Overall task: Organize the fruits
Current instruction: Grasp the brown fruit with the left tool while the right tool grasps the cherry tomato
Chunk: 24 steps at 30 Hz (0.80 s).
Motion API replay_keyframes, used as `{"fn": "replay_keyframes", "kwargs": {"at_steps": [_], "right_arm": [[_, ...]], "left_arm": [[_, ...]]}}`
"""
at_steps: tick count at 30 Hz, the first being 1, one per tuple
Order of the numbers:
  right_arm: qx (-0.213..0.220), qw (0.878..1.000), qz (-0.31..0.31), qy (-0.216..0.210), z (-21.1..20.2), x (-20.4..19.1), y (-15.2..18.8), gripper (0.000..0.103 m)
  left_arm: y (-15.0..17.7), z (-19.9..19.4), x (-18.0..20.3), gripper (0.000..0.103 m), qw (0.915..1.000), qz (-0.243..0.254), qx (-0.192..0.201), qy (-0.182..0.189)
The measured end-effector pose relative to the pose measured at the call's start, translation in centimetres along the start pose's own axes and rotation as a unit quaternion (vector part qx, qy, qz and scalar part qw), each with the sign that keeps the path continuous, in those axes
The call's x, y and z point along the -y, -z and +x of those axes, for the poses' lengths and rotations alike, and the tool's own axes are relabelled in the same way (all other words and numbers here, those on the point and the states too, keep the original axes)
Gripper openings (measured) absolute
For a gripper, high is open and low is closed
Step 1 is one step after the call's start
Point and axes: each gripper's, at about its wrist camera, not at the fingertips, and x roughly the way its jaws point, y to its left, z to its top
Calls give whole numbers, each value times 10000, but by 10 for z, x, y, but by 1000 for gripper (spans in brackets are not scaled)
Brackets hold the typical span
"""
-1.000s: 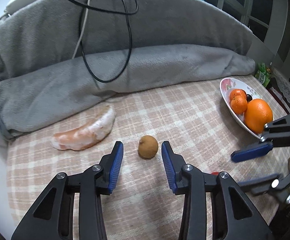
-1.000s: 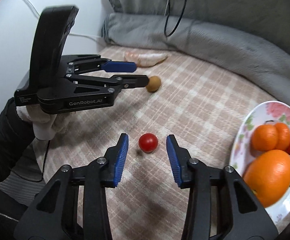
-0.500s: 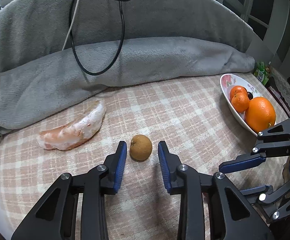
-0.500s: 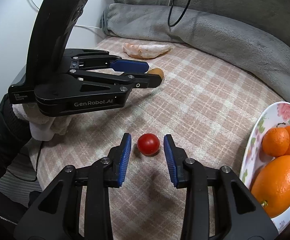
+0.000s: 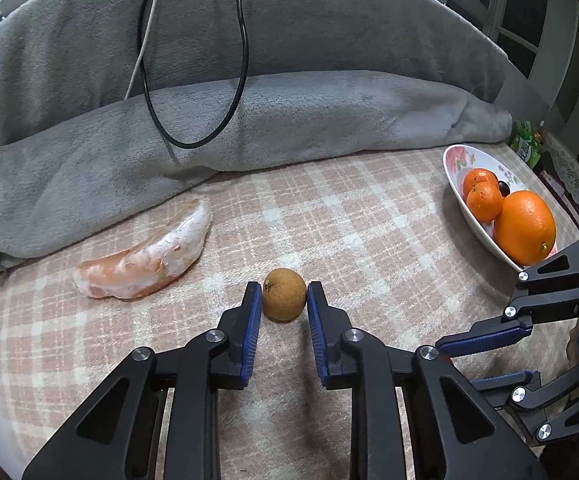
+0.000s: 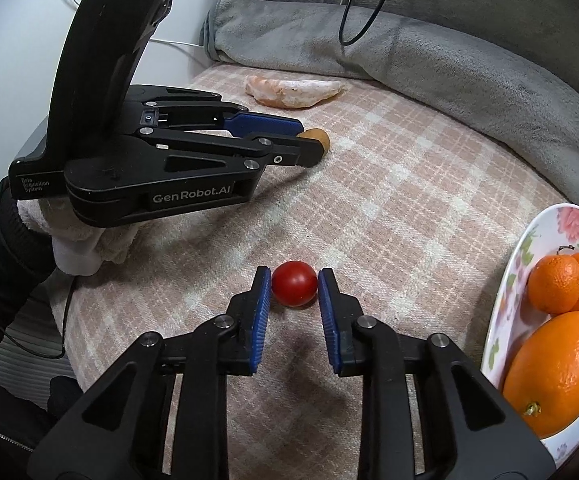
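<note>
In the left wrist view we see the small round fruit (image 5: 284, 295) at the centre on the checked cloth (image 5: 369, 240), between 2 fingers. The peeled segment (image 5: 145, 258) lies to its left. The bowl (image 5: 455, 160) with 3 oranges (image 5: 524, 227) stands at the right edge, the blanket (image 5: 249, 120) behind.
</note>
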Motion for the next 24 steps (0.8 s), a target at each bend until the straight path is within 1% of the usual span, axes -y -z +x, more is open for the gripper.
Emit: {"fn": "replay_keyframes", "kwargs": {"at_steps": [4, 14, 24], "right_arm": [[43, 10000, 72, -29, -1, 2, -1, 25], [317, 9993, 212, -56, -26, 8, 1, 25], [618, 9972, 413, 33, -56, 24, 9, 25]], "left_arm": [[0, -2, -1, 22, 10000, -36, 27, 5], [-2, -19, 1, 21, 9998, -58, 209, 22], [-11, -37, 24, 21, 9989, 51, 446, 115]]}}
